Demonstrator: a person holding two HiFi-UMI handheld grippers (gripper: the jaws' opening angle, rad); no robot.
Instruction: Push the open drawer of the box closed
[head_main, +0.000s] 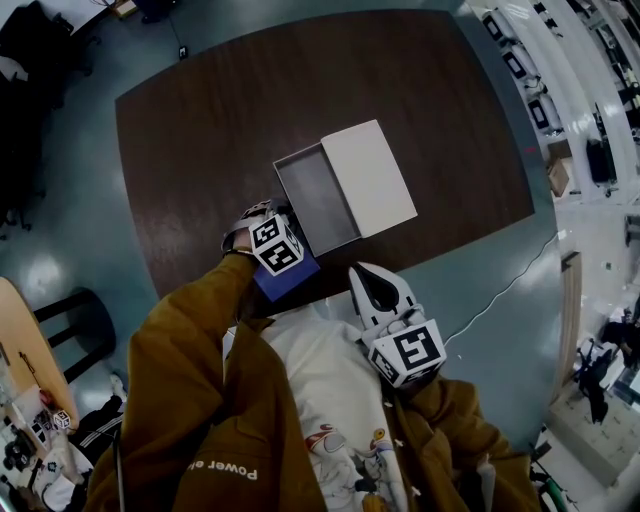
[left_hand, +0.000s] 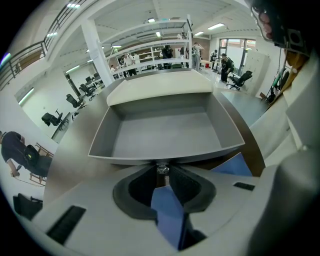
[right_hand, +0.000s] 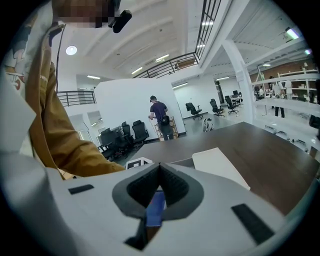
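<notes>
Grey drawer (head_main: 315, 195): open, out of flat white box (head_main: 370, 175)
Left gripper (left_hand: 163, 167): jaws pinch drawer's small metal knob (left_hand: 162, 170)
Right gripper (right_hand: 159, 166): jaws together

Surface (head_main: 190, 150) is bare left of, beyond and right of the box (head_main: 368, 176); I can pass anywhere there. Dead ahead of my left gripper (left_hand: 161, 168) jaws stands the front wall of the open drawer (left_hand: 165, 134), very close. A blue flat thing (head_main: 290, 282) lies under that gripper. My right gripper (right_hand: 159, 166) hangs off the near edge, my sleeve (right_hand: 65, 145) just beside.
</notes>
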